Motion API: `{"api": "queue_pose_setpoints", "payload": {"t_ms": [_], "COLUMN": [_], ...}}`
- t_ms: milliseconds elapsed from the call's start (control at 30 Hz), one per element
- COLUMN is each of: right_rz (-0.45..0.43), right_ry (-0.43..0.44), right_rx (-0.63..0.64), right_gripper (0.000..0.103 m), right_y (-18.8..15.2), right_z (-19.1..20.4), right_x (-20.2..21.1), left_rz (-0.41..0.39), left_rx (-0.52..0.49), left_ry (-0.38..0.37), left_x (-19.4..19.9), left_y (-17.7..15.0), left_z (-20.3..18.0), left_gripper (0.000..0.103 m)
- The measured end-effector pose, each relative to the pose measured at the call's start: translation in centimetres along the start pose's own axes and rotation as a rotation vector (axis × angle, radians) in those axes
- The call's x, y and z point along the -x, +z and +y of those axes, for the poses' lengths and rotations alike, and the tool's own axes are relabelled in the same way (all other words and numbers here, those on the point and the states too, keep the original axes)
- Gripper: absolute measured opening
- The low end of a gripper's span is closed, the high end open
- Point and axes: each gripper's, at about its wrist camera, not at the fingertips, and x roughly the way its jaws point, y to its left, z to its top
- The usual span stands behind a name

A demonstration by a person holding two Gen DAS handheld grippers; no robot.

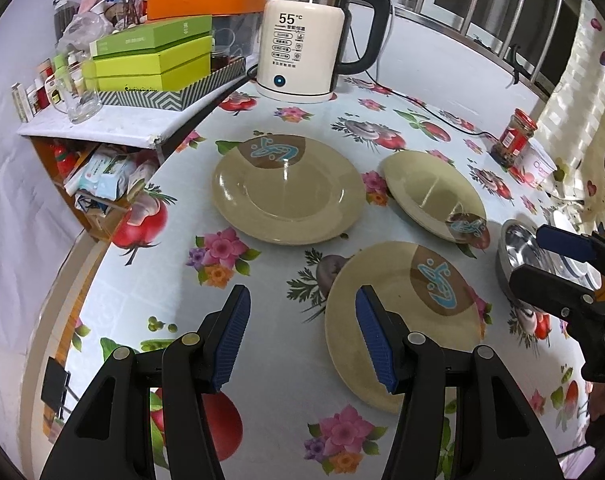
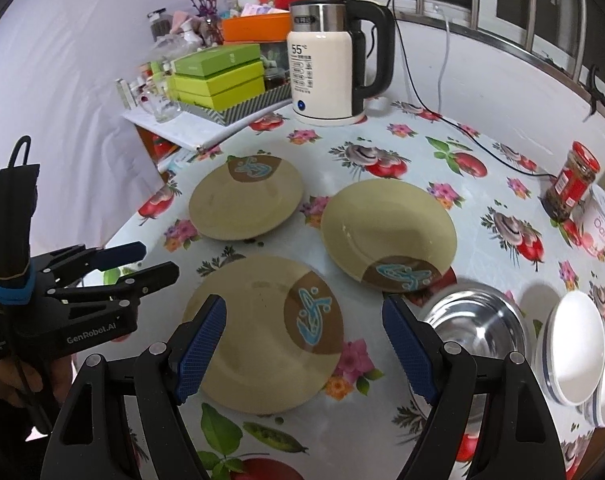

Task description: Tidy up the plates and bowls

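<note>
Three tan plates are laid flat on the flowered tablecloth (image 2: 422, 152). The near plate (image 2: 262, 332) has its fish emblem turned to the right. The steel bowl (image 2: 478, 320) is seen at its right. The left gripper (image 1: 302, 336) and the right gripper (image 2: 302, 344) are held spread, with nothing between the fingers.

Your worktop (image 2: 382, 140) wears a pale blue cloth printed with red fruit, pink flowers and green leaves. You see three olive-tan plates (image 2: 262, 332) (image 2: 386, 228) (image 2: 244, 196), each with a brown patch bearing a light blue fish pattern. Beside them sit a shiny steel bowl (image 2: 478, 320) and white bowls (image 2: 570, 344) with a dark rim stripe. Your gripper fingers (image 2: 200, 344) are black with ribbed blue pads. The kettle (image 2: 322, 76) is cream, steel and black; the boxes (image 2: 218, 76) lime green; the jar (image 2: 572, 180) red.
</note>
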Motion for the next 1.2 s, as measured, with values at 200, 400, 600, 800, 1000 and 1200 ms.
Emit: {"api": "queue_pose_setpoints", "payload": {"t_ms": [200,400,600,800,1000,1200], "right_rz": [-0.003,-0.001,0.005,0.03,0.069,0.109], "right_ry": [0.002,0.011,0.027,0.049,0.091,0.132], "right_rx": [0.012,0.019,0.01,-0.004,-0.044,-0.077], "right_gripper": [0.082,0.076,0.07,0.06,0.055,0.046], "right_y": [0.9,2.1,3.9,5.5,7.0,7.9], "right_z": [0.4,0.6,0.4,0.1,-0.7,-1.2], "right_x": [-0.5,-1.4,-2.9,-5.3,-8.3,-11.1], "left_rz": [-0.001,-0.009,-0.022,-0.035,-0.038,-0.021], "left_rx": [0.007,0.029,0.08,0.134,0.182,0.233], "left_ry": [0.004,0.011,0.014,0.018,-0.003,-0.037], "left_x": [-0.4,-0.8,-1.5,-2.6,-4.0,-5.5], "left_y": [0.3,0.8,1.9,3.0,3.9,4.2], "left_z": [0.3,1.2,3.1,4.9,6.6,7.9], "left_gripper": [0.056,0.056,0.056,0.055,0.049,0.045]}}
